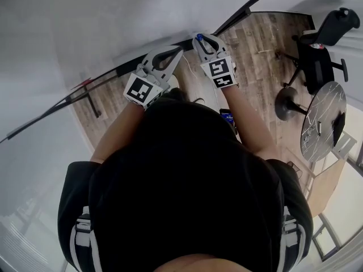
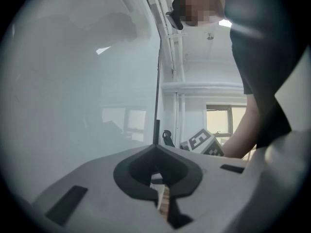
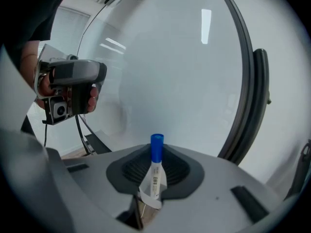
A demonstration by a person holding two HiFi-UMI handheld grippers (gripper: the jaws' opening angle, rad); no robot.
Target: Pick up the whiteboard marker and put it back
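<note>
Half the job looked done: the right gripper (image 3: 155, 155) had its jaws clamped on the blue-capped whiteboard marker (image 3: 154, 178), held up before the whiteboard (image 3: 170, 72), the left gripper (image 2: 156, 148) had its jaws together and empty, and putting the marker back remained.

Even daylight fills every view, probably from the washed-out bright window (image 1: 346, 205) at the head view's lower right. The glossy white board (image 3: 170, 72) carries a ceiling-light glare streak (image 3: 206, 25). Both gripper views bend strongly and darken at the corners. The blue-capped white whiteboard marker (image 3: 155, 171) is sharp; the person's black top (image 1: 187, 180) loses detail.
</note>
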